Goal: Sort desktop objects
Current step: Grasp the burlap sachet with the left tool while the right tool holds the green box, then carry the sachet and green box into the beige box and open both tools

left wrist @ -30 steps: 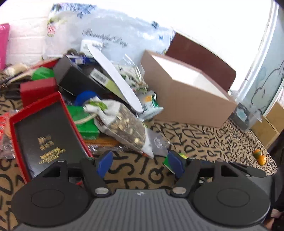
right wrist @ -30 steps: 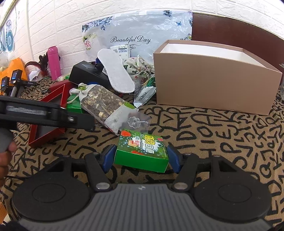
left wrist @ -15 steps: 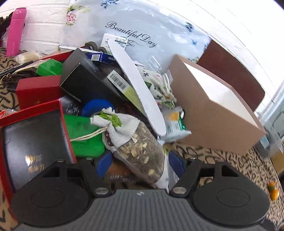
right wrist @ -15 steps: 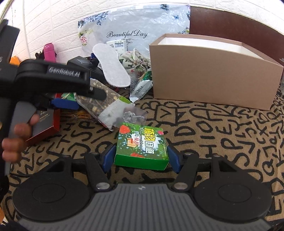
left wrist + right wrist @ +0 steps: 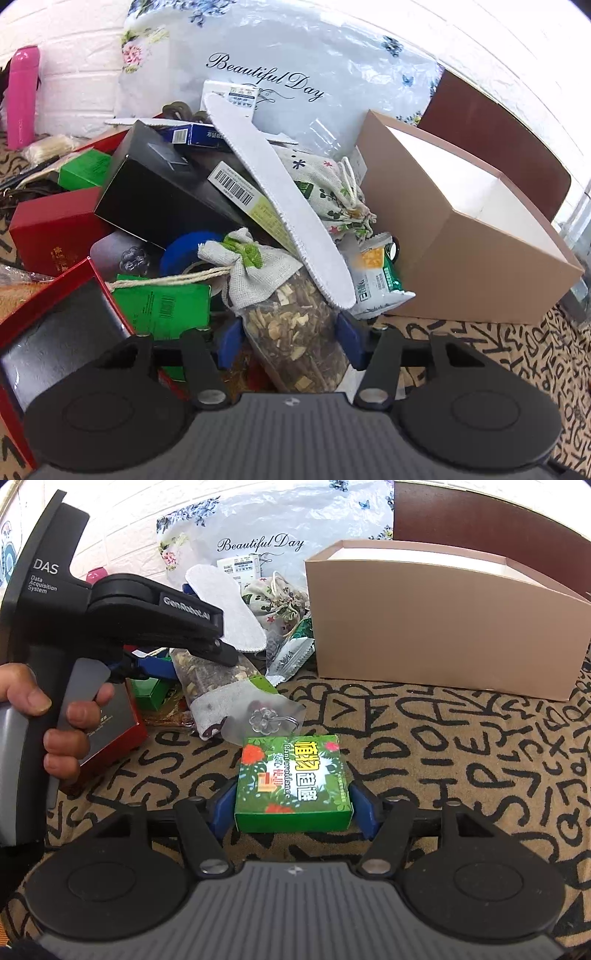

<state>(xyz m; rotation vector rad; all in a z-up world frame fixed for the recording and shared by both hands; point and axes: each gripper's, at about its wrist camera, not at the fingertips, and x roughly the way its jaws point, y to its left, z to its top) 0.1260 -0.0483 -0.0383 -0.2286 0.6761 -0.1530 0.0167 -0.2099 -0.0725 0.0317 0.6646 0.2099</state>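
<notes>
Left gripper (image 5: pixel 290 338): blue fingers (image 5: pixel 229 341) are sitting wide apart, straddling the herb sachet (image 5: pixel 295 336) at lower centre of the left wrist frame. Pads look close to the bag's sides, but I cannot tell whether they are touching; not clamped. The sachet is lying tilted in the pile, clear body showing dried chips, burlap neck tied with a green ribbon and cord (neck pointing up-left). A white insole (image 5: pixel 284 206) is lying across its upper right.

Right gripper (image 5: pixel 293 806): fingers are bracketing the green box (image 5: pixel 291 784) at centre of the right wrist frame, both pads right at its side faces, apparently pinching it. The box is resting flat on the letter-print cloth (image 5: pixel 461 760), printed lid up. The tan open box (image 5: pixel 436 627) is sitting upper right, well apart.
</notes>
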